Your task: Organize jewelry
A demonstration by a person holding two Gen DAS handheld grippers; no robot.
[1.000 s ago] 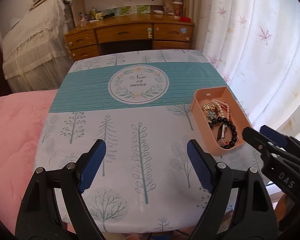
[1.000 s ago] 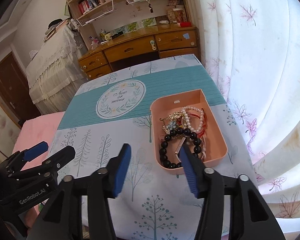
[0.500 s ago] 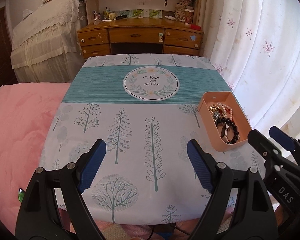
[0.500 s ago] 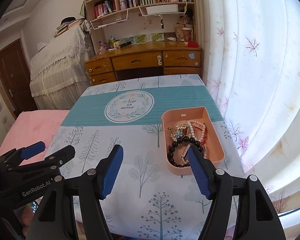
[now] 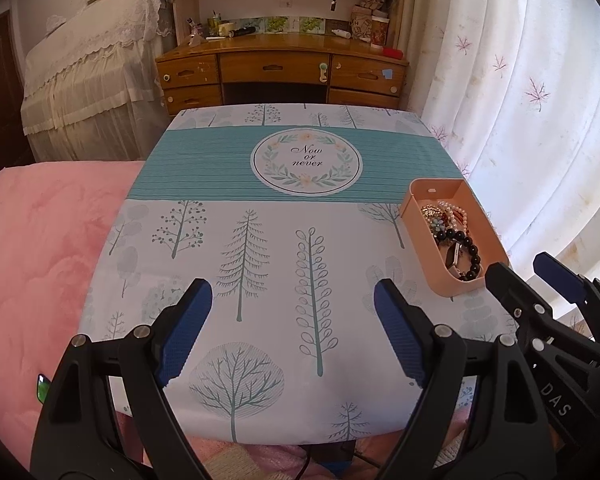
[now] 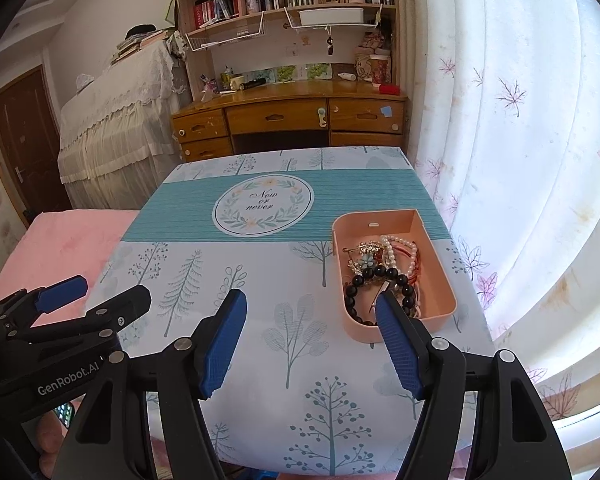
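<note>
In the left wrist view, the left gripper (image 5: 292,308) is hanging over the tablecloth (image 5: 260,240) with jaws spread and empty; the tray (image 5: 488,236) of jewelry (image 5: 452,236) is lying ahead to its right. In the right wrist view, the right gripper (image 6: 310,316) is standing wide apart, gripping nothing; the tray (image 6: 436,256) is sitting just beyond its right finger (image 6: 398,340).

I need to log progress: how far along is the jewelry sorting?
It looks nearly done: the bracelets lie piled in the pink tray, and no jewelry shows on the tablecloth. Left gripper and right gripper are open, holding nothing.
</note>
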